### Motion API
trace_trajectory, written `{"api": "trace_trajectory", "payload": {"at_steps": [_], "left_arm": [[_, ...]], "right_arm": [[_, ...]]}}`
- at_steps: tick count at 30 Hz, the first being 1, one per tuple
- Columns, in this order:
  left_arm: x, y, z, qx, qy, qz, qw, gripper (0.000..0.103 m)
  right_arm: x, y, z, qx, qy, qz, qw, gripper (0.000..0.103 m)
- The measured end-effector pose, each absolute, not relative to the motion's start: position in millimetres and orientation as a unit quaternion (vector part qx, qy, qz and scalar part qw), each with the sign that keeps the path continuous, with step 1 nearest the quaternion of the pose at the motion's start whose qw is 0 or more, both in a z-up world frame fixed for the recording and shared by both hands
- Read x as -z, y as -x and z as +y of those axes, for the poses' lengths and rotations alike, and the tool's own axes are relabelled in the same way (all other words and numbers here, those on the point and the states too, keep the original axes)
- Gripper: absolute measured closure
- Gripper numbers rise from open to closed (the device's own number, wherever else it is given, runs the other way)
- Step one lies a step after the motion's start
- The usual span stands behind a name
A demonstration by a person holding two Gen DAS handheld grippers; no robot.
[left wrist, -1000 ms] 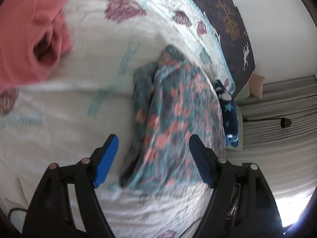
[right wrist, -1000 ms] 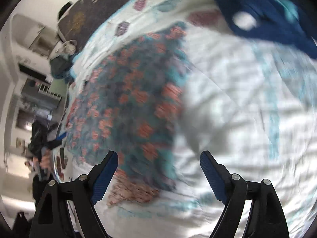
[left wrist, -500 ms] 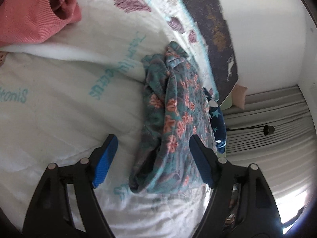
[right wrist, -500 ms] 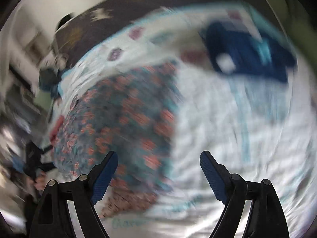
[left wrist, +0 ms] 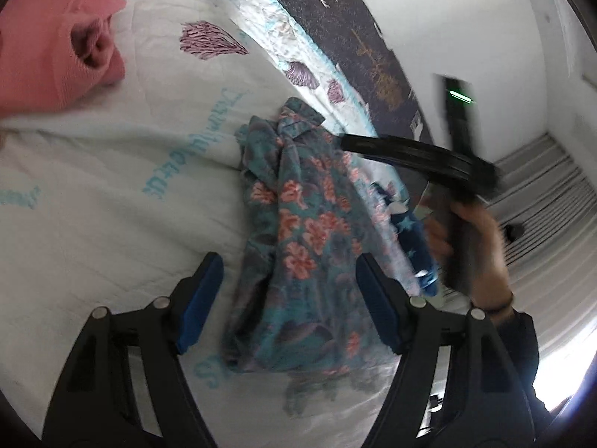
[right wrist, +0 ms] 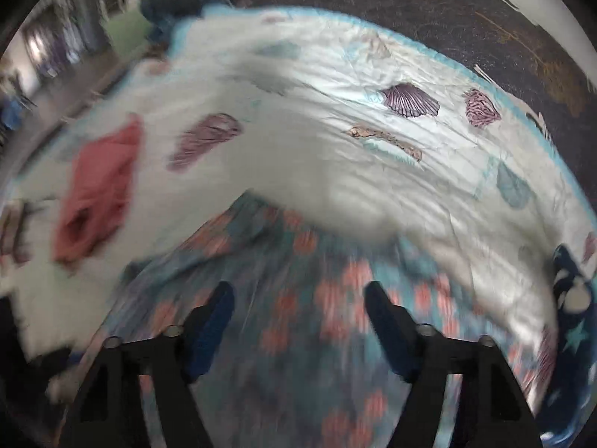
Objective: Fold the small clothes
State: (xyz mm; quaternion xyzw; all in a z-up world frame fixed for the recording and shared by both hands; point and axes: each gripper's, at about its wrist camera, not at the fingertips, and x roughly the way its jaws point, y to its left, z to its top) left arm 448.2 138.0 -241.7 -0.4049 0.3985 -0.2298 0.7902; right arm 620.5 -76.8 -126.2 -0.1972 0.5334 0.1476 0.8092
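Observation:
A teal garment with coral flowers (left wrist: 302, 231) lies bunched on the white bedspread (left wrist: 112, 186). My left gripper (left wrist: 289, 298) is open and empty, its blue pads either side of the garment's near part, above it. My right gripper (right wrist: 298, 328) is open and empty over the same floral garment (right wrist: 298, 336), which is blurred in the right wrist view. The right tool also shows in the left wrist view as a black arm (left wrist: 410, 153) above the garment's far right side, held by a hand (left wrist: 477, 231).
A pink knit garment (left wrist: 48, 59) lies at the far left of the bed, also seen in the right wrist view (right wrist: 97, 194). A navy star-print garment (left wrist: 414, 246) lies right of the floral one. A dark reindeer-print blanket (left wrist: 354, 37) lines the wall side.
The right gripper swung round from beside the garment to over it and now shows in the left wrist view. The left gripper shifted a little; both stay open.

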Motion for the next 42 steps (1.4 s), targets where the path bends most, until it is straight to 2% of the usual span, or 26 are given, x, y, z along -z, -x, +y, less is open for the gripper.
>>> {"api": "trace_trajectory", "payload": {"at_steps": [1, 3, 7, 13, 15, 17, 19, 21, 23, 25, 26, 27, 29, 32, 33, 35, 37, 42], "left_arm": [[243, -447, 138, 0.230, 0.406, 0.397, 0.791, 0.029], [243, -446, 138, 0.232, 0.404, 0.393, 0.793, 0.029], [243, -445, 135, 0.233, 0.406, 0.391, 0.792, 0.029], [241, -441, 135, 0.242, 0.396, 0.400, 0.790, 0.029], [242, -440, 137, 0.250, 0.404, 0.400, 0.784, 0.029], [248, -441, 142, 0.260, 0.432, 0.398, 0.766, 0.029], [261, -449, 149, 0.296, 0.496, 0.390, 0.717, 0.029], [277, -458, 159, 0.307, 0.559, 0.391, 0.664, 0.031], [286, -461, 167, 0.321, 0.602, 0.380, 0.625, 0.036], [292, -462, 166, 0.337, 0.639, 0.369, 0.585, 0.054], [296, -464, 160, 0.350, 0.653, 0.370, 0.560, 0.072], [303, -468, 149, 0.363, 0.669, 0.379, 0.526, 0.079], [305, -473, 136, 0.359, 0.665, 0.392, 0.525, 0.085], [267, -467, 127, 0.306, 0.592, 0.378, 0.643, 0.086], [258, -465, 123, 0.302, 0.580, 0.370, 0.659, 0.086], [245, -461, 114, 0.292, 0.560, 0.354, 0.690, 0.086], [243, -452, 106, 0.280, 0.549, 0.353, 0.704, 0.086], [260, -434, 107, 0.267, 0.606, 0.339, 0.669, 0.086]], "right_arm": [[139, -631, -65, -0.127, 0.236, 0.541, 0.797, 0.047], [155, -640, -49, -0.122, 0.273, 0.551, 0.779, 0.050], [153, -653, -24, -0.178, 0.218, 0.559, 0.780, 0.050], [150, -665, 14, -0.167, 0.208, 0.549, 0.792, 0.052], [130, -653, 14, -0.185, 0.187, 0.533, 0.804, 0.049], [117, -638, 16, -0.180, 0.203, 0.532, 0.802, 0.041], [110, -629, 9, -0.161, 0.200, 0.538, 0.803, 0.034], [106, -619, -11, -0.163, 0.133, 0.569, 0.795, 0.027], [111, -609, -38, -0.186, 0.004, 0.625, 0.758, 0.025], [124, -600, -59, -0.215, -0.115, 0.670, 0.702, 0.025], [126, -594, -61, -0.223, -0.125, 0.678, 0.689, 0.025], [125, -593, -59, -0.223, -0.108, 0.678, 0.692, 0.025], [118, -593, -55, -0.200, -0.050, 0.666, 0.717, 0.025], [101, -597, -49, -0.189, -0.022, 0.653, 0.733, 0.023], [98, -599, -45, -0.190, -0.013, 0.657, 0.729, 0.018], [100, -605, -29, -0.194, 0.024, 0.673, 0.713, 0.017], [110, -609, -17, -0.191, 0.040, 0.695, 0.692, 0.017], [149, -609, 26, -0.159, 0.157, 0.730, 0.646, 0.017]]}}
